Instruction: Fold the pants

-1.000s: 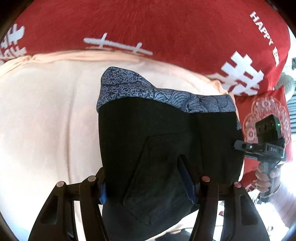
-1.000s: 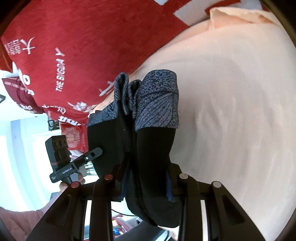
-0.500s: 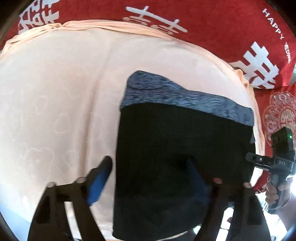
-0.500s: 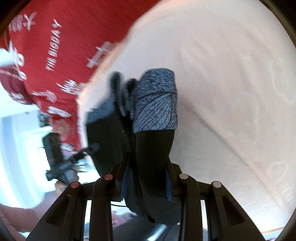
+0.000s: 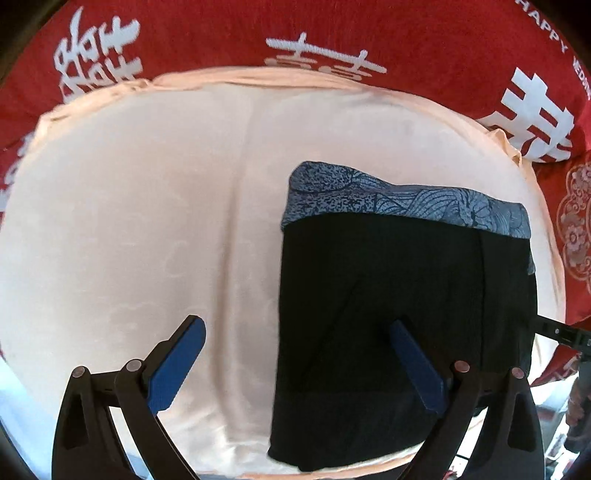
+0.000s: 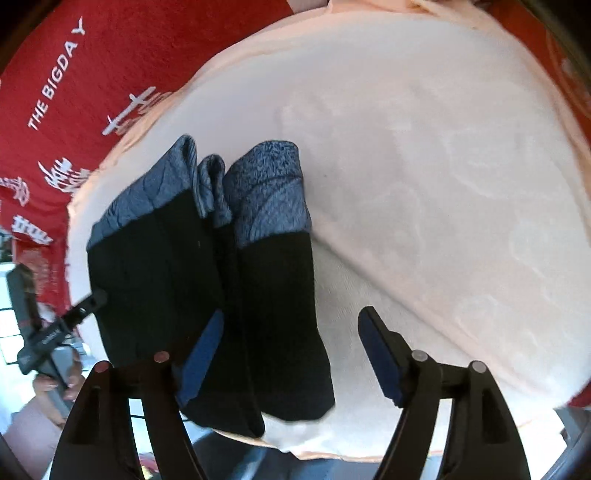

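The black pants (image 5: 399, 314) with a blue patterned waistband (image 5: 406, 203) lie folded on a pale peach cloth (image 5: 147, 221). They also show in the right wrist view (image 6: 221, 295), waistband away from me. My left gripper (image 5: 295, 332) is open; its right finger (image 5: 417, 362) is over the pants, its left finger over bare cloth. My right gripper (image 6: 291, 332) is open, with the folded edge of the pants between its fingers, not pinched. The right gripper's tip (image 5: 561, 332) shows at the pants' right edge in the left wrist view.
The peach cloth (image 6: 443, 184) lies on a red blanket (image 5: 332, 29) with white lettering. A red patterned cushion (image 5: 576, 221) sits at the right. The cloth's near edge (image 6: 332, 454) is close below the pants. The left gripper (image 6: 55, 332) shows at the left.
Both grippers have opened and let go of the pants, which now lie flat on the cloth. The left gripper has shifted left, so the pants sit right of its centre.
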